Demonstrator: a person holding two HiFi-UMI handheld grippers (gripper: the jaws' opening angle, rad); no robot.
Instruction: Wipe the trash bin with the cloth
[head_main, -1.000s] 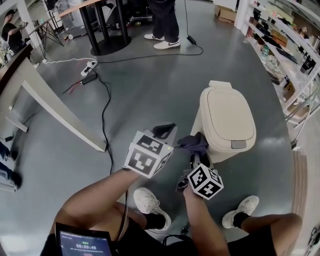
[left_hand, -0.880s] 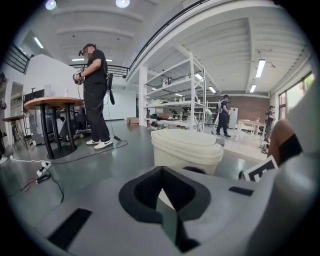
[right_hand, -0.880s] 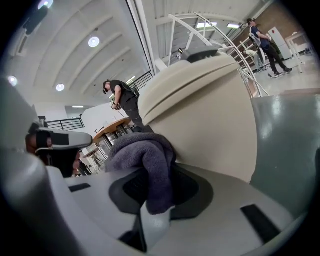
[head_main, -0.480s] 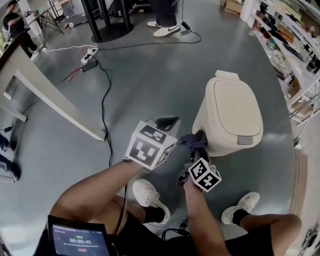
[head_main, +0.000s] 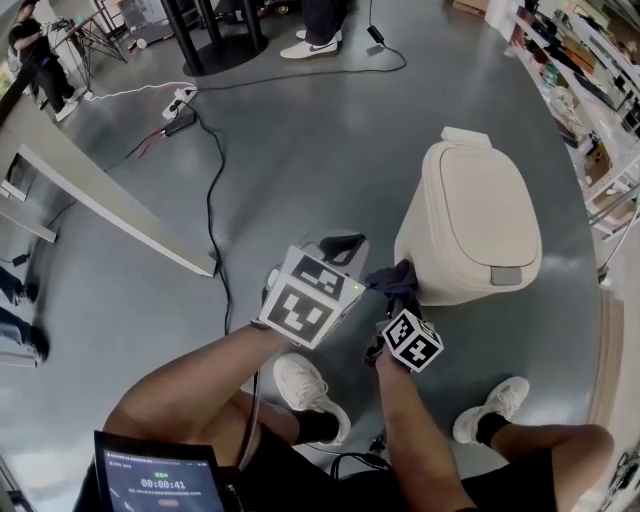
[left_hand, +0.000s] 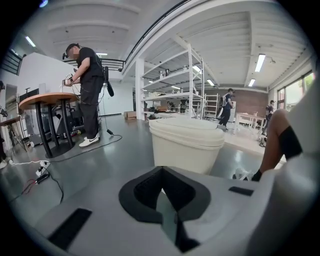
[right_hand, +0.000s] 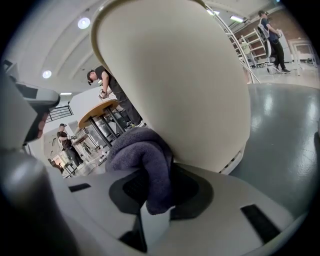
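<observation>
Trash bin (head_main: 470, 225): cream, lid closed, stood upright on the grey floor (head_main: 300, 150); placed right of centre in the head view, just ahead of the person's right shoe (head_main: 497, 404).
Bin in gripper views: most of the right gripper view is filled by its side wall (right_hand: 175, 85); it is seen whole and a little way off in the left gripper view (left_hand: 187, 145).
Cloth (head_main: 392, 282): dark grey-purple, bunched into a wad (right_hand: 145, 162), held at the bin's lower left side wall. It appears to be pressed on the wall, but the contact spot is hidden by the fold.
Right hand-held gripper (head_main: 397, 300): jaws clamped on the cloth, pointed at the bin's side.
Left hand-held gripper (head_main: 338, 247): jaws brought together with nothing between them (left_hand: 165, 195); held just left of the right one, apart from the bin.
Cable (head_main: 210, 230): black, run across the floor up to a power strip (head_main: 180, 103), well apart from the bin.
Background: a round tabletop (left_hand: 45, 100) with a person stood beside it; shelves (head_main: 590, 80) at the right edge.
Tablet (head_main: 160, 480): seen at the lower left edge, screen lit.
</observation>
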